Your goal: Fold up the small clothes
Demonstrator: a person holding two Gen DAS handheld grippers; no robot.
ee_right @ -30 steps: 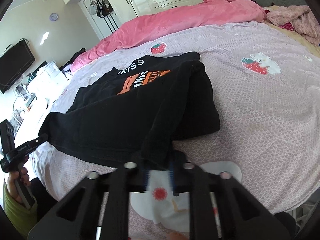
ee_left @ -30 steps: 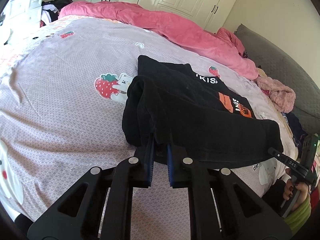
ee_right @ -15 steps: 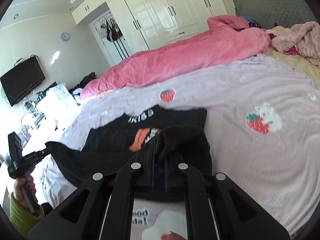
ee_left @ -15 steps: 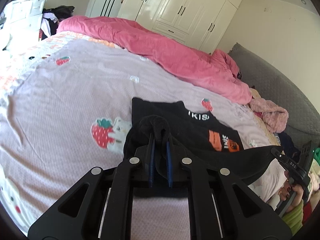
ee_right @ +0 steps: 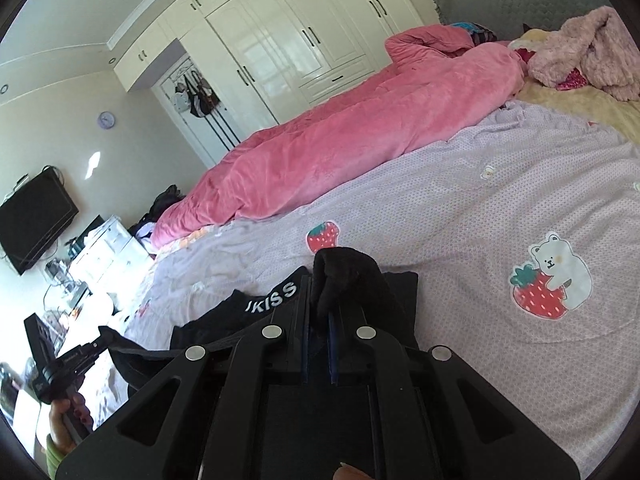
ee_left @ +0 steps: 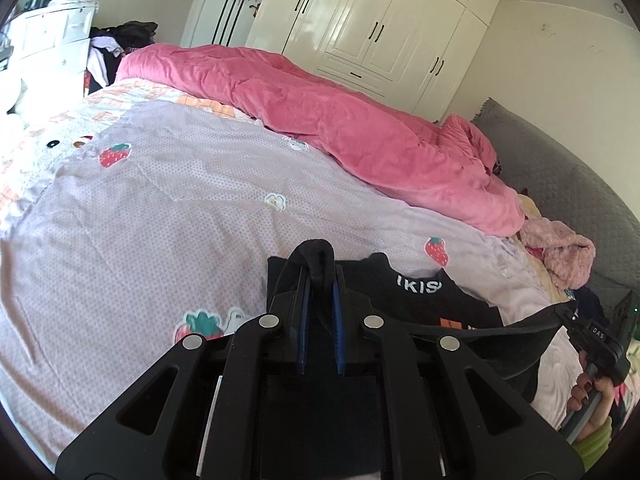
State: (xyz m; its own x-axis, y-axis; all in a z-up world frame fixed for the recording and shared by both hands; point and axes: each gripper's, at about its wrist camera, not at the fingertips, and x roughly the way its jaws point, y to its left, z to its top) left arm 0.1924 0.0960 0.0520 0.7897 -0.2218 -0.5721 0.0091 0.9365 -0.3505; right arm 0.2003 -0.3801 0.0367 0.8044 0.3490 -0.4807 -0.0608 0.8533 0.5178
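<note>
A small black garment [ee_left: 424, 300] with white letters and an orange patch lies on the lilac bedspread [ee_left: 168, 208]. My left gripper [ee_left: 319, 280] is shut on one bottom corner of it, lifted above the bed. My right gripper [ee_right: 319, 304] is shut on the other bottom corner of the black garment [ee_right: 264, 304]. The hem stretches taut between the two grippers. The right gripper also shows in the left wrist view [ee_left: 596, 340], and the left gripper in the right wrist view [ee_right: 68, 360].
A pink duvet [ee_left: 340, 128] lies bunched along the far side of the bed. A fluffy pink garment [ee_left: 560, 252] sits near the grey headboard [ee_left: 560, 184]. White wardrobes [ee_left: 380, 28] stand behind, a white drawer unit [ee_left: 44, 48] at the left.
Both grippers have risen and moved forward toward the garment's collar, lifting the bottom hem off the bed. The lower half of the garment now hangs between them.
</note>
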